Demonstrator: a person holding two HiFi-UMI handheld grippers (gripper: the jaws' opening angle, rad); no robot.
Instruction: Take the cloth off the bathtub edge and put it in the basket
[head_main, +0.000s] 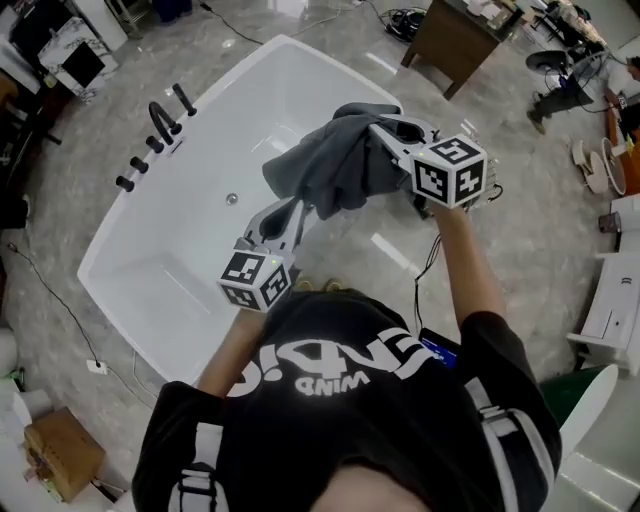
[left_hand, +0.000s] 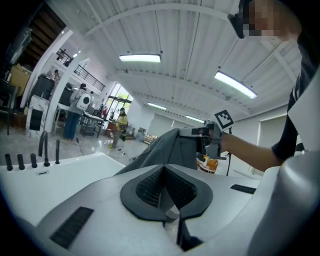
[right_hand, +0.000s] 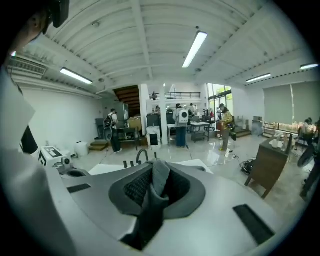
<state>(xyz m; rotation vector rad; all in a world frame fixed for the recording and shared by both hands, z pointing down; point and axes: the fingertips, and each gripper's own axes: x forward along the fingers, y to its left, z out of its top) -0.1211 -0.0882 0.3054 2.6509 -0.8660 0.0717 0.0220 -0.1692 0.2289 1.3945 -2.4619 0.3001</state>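
Cloth hangs above white bathtub on glossy floor.

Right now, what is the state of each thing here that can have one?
cloth: off the bathtub edge, hanging in the air above the tub.
left gripper: shut on the cloth's lower end.
right gripper: shut on the cloth's upper end.
bathtub: empty, nothing inside.

Lab hall, tub, desk, strip lights
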